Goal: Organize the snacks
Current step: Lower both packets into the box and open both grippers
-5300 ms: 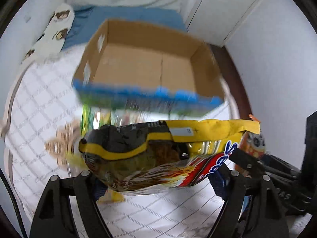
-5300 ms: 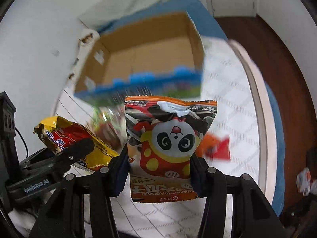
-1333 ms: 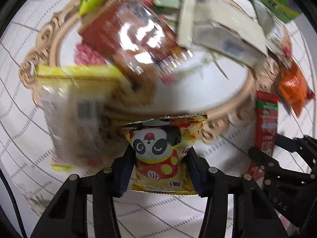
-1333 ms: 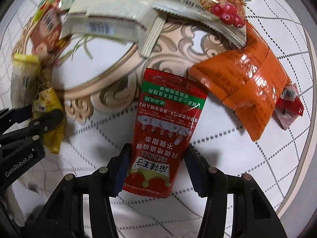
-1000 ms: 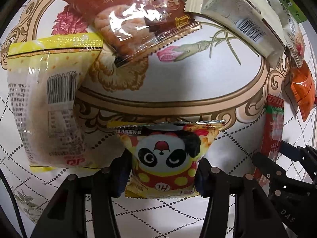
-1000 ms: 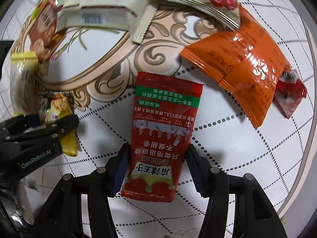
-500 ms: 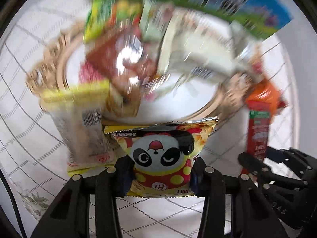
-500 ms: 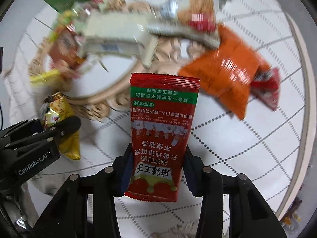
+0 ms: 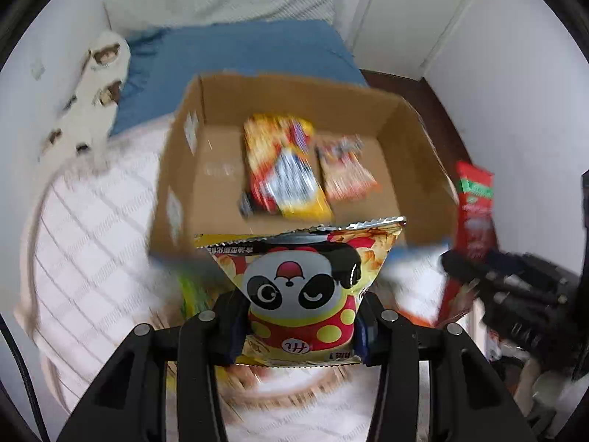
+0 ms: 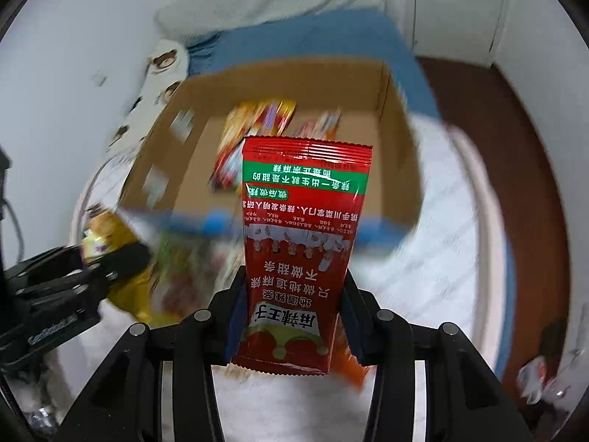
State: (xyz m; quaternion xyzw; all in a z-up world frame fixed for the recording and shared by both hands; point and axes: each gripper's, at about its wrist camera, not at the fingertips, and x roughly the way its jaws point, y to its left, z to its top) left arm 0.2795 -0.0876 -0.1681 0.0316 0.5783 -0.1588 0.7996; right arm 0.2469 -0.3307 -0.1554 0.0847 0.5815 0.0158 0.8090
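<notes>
My left gripper (image 9: 299, 326) is shut on a yellow panda snack bag (image 9: 300, 287), held upright in the air in front of an open cardboard box (image 9: 184, 169). Two snack bags lie on the box floor: a yellow one (image 9: 283, 173) and an orange one (image 9: 346, 173). My right gripper (image 10: 291, 316) is shut on a tall red snack packet (image 10: 302, 243), also lifted before the same box (image 10: 401, 140). In the left wrist view the right gripper (image 9: 478, 276) shows at the right with the red packet (image 9: 473, 206). In the right wrist view the left gripper (image 10: 121, 258) shows at the left.
The box stands on a white quilted bed cover (image 9: 84, 228) with a blue sheet (image 9: 239, 51) behind it. Blurred loose snacks (image 10: 184, 269) and an ornate tray rim (image 9: 287, 386) lie below the grippers. White walls, a closet door (image 9: 416, 11) and dark wooden floor (image 10: 489, 110) surround the bed.
Both grippers have risen from the tray with their packets and tilted up. The cardboard box with two bags inside has come into view; the tray has dropped to the bottom of the frames.
</notes>
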